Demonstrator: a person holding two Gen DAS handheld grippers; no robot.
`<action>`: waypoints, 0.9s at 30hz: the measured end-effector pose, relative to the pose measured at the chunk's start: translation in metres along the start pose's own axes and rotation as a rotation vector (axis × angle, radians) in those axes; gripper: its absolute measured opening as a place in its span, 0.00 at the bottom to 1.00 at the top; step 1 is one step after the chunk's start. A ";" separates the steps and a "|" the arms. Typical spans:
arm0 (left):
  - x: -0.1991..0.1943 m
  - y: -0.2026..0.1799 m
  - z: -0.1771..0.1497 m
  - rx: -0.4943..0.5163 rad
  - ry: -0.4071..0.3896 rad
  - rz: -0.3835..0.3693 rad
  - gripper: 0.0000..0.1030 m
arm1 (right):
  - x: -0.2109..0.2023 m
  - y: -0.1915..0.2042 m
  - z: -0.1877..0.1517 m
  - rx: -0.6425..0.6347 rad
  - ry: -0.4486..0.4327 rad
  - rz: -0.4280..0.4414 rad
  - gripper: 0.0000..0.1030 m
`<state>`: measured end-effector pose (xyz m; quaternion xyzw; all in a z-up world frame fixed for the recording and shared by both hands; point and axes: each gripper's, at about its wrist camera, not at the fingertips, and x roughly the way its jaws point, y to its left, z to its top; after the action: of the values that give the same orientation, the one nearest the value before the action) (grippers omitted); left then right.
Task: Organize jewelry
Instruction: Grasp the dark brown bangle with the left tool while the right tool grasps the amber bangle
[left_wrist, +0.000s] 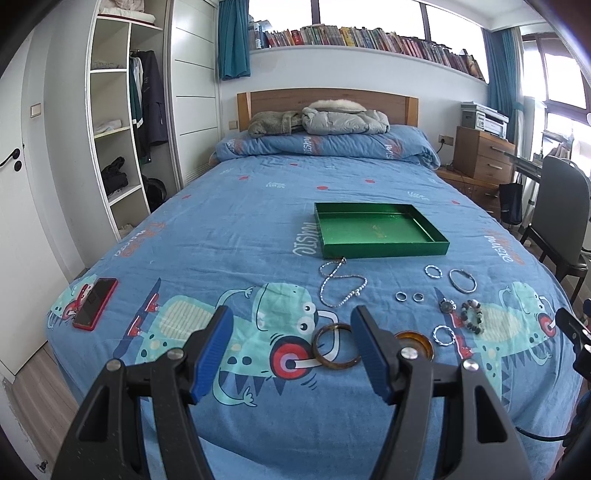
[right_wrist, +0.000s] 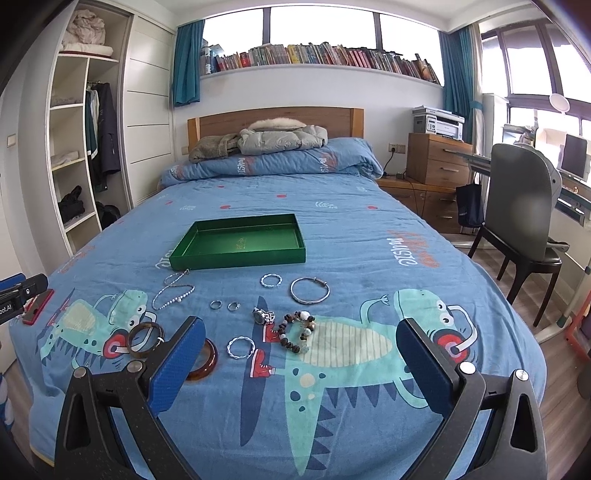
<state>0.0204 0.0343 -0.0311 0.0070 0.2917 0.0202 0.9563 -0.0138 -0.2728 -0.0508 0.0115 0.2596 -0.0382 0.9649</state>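
**Jewelry Layout on Bed, Both Claws Apart**

The left gripper (left_wrist: 291, 325) and right gripper (right_wrist: 301, 336) stand with ribbed blue pads spread wide, empty. A shallow rectangular green tray (right_wrist: 236, 254) with a glossy interior sits at frame centre on the printed blue cotton cover (right_wrist: 369, 240). Below it lie a beaded silver chain (right_wrist: 173, 291), a smooth silver bangle (right_wrist: 309, 291), two small rings (right_wrist: 224, 305), a mixed-bead bracelet (right_wrist: 297, 332) and a tortoiseshell bangle (right_wrist: 145, 339).

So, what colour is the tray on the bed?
The tray is green, inside and out, with a faint gold mark on its floor. The right wrist view shows it best.
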 end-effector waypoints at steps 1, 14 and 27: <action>0.003 0.001 -0.001 -0.002 0.007 -0.003 0.62 | 0.002 0.001 -0.002 -0.004 0.008 0.005 0.95; 0.059 0.006 -0.027 0.004 0.135 -0.024 0.62 | 0.059 0.024 -0.030 -0.022 0.192 0.145 0.60; 0.140 -0.001 -0.034 -0.015 0.275 -0.112 0.61 | 0.136 0.051 -0.055 0.059 0.421 0.363 0.46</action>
<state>0.1171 0.0392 -0.1374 -0.0194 0.4195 -0.0304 0.9070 0.0802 -0.2290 -0.1670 0.0936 0.4469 0.1309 0.8800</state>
